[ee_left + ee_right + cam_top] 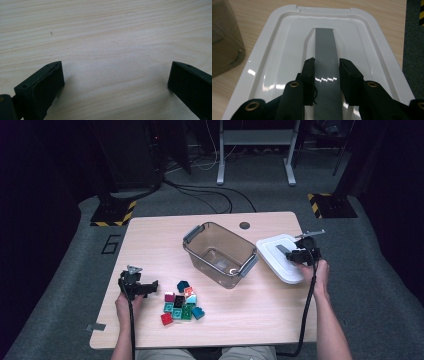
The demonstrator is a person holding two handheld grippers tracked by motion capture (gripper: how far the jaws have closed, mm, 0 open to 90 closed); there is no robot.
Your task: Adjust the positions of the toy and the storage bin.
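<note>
1. Pale wood-grain bench [150,245] stands on grey carpet in a dark room.
2. Right gripper [326,75] grips the grey handle strip [325,47] of a white lid [274,55], its jaws closed on the strip's two sides.
3. That lid is glossy white plastic, rectangular with rounded corners and a raised rim; the strip runs along its recessed middle, straight ahead of the gripper.
4. Left gripper [115,82] hangs over bare bench, jaws wide, holding nothing.
5. Clear brownish bin [220,254] sits just beside the lid; coloured blocks [181,304] lie just beside the left gripper.
</note>
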